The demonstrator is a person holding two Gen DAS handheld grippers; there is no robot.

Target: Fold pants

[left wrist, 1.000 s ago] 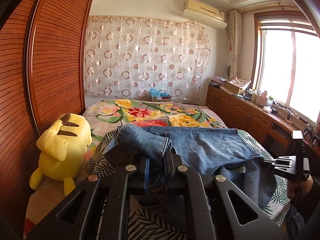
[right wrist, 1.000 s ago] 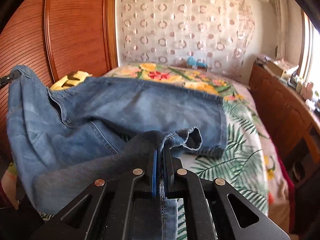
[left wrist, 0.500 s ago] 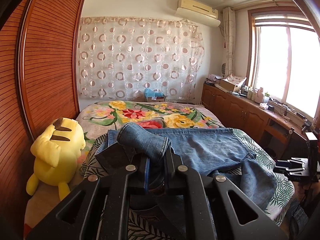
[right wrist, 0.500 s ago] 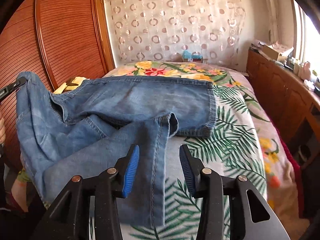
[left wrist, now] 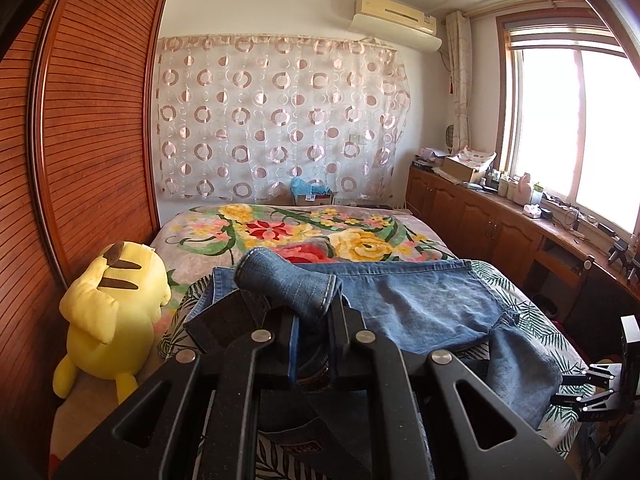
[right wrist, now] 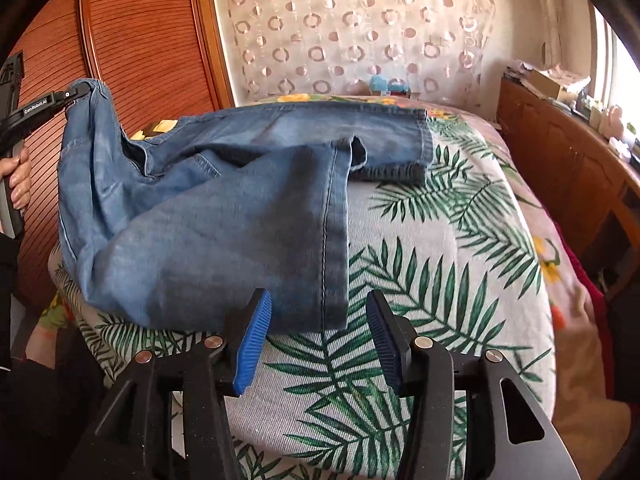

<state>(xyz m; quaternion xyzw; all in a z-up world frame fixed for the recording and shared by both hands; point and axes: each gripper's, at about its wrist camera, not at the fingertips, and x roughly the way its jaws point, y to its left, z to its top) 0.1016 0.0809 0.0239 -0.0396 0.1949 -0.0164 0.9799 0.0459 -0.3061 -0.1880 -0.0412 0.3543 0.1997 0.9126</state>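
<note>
Denim pants (right wrist: 224,200) lie across the near half of the bed (right wrist: 460,280), filling the left and centre of the right wrist view; one leg runs flat toward the upper right, the other is doubled over it with its hem toward the lower centre.

Left gripper (left wrist: 312,320): fingers clamped on a bunched fold of the pants, which rolls up over the tips at frame centre. In the right wrist view this corner hangs lifted at the upper left, off the bed.

Right gripper (right wrist: 318,340): fingers apart and opening, nothing between the blue pads (right wrist: 252,344); the hem edge sits just above them, not touching.

Step, as I judge it: partway through the fold, legs roughly laid together, right side just let go. Next move likely calls for a fresh hold by the right gripper near the hem or seam edge, matched to the left, before carrying the fold over. The loose top leg sits skewed and may slide.

Containers: an open cardboard box (left wrist: 460,166) on the wooden cabinet (left wrist: 480,216), right of frame, contents hidden under paper. Bottles by the window, too small to tell.
</note>
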